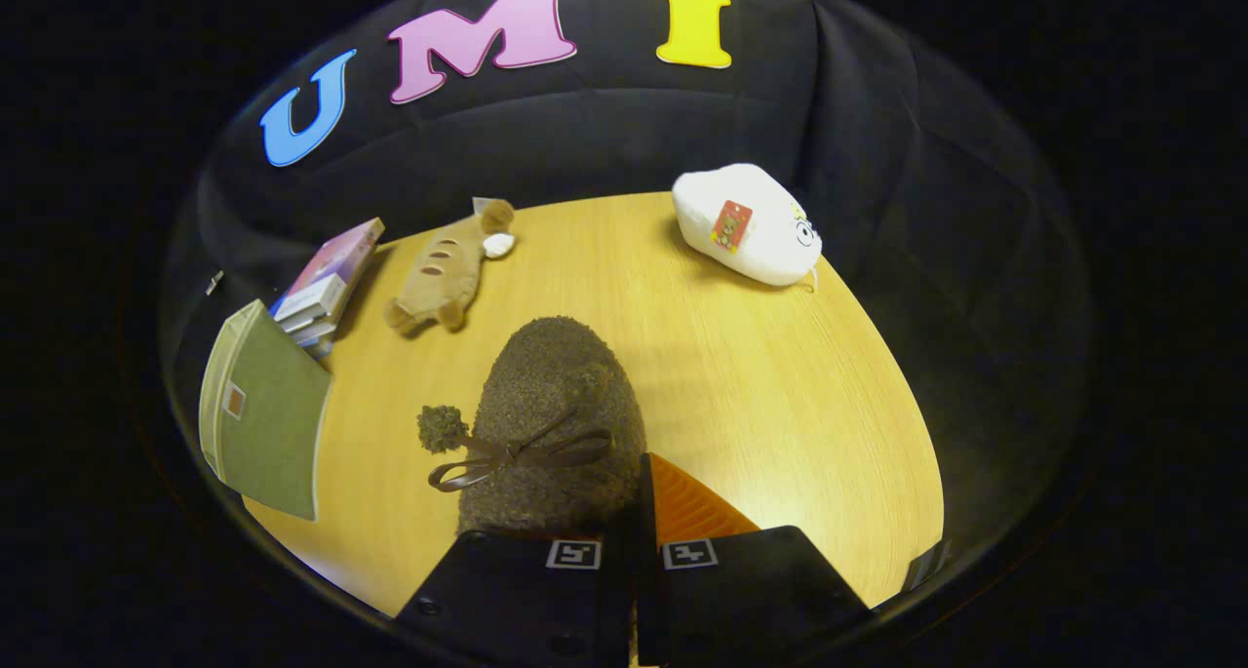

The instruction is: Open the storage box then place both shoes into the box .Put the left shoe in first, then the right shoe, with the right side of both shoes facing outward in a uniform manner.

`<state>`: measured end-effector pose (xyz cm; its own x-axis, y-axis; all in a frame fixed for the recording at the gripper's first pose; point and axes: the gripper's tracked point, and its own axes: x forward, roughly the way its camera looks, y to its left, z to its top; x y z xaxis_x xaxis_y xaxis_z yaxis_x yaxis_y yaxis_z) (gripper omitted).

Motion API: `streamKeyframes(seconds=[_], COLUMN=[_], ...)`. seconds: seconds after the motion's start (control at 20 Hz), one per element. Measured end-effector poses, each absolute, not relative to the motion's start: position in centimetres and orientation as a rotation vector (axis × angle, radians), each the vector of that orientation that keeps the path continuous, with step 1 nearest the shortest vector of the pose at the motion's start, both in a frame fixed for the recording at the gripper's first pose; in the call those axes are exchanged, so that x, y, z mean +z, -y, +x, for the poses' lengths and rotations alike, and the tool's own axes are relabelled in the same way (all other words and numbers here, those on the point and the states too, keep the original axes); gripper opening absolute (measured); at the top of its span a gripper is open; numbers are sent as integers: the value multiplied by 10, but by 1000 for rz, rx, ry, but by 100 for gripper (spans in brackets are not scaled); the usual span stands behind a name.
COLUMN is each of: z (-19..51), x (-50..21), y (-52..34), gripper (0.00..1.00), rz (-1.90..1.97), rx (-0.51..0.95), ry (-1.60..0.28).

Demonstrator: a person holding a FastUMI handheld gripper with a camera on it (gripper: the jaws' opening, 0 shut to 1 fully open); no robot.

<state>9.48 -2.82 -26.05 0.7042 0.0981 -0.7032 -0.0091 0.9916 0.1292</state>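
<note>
- Gripper (634,512) fingers drawn narrow, clamped on heel of fuzzy grey-brown slipper shoe with ribbon bow (556,414)
- Green fabric storage box (263,414) left of shoe, apparently open
- Shoe not yet boxed; second shoe pending

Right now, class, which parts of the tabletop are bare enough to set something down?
Bare wood lies right of the fuzzy shoe held in the claw, up to the white plush. The far left is crowded: green box, books, tan plush.
</note>
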Motion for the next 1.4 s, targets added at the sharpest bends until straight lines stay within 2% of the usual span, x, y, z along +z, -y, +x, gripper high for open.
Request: streamKeyframes(seconds=[0.3, 0.65, 0.85, 1.3, 1.4], z=[84, 75, 72, 69, 70], x=[-168, -123, -116, -161, -168], y=[-104, -251, -317, -393, -402], gripper=[8, 8, 8, 8, 15], rz=[299, 385, 400, 338, 331], rx=[107, 217, 281, 263, 261], ry=[-710, -732, -749, -843, -859])
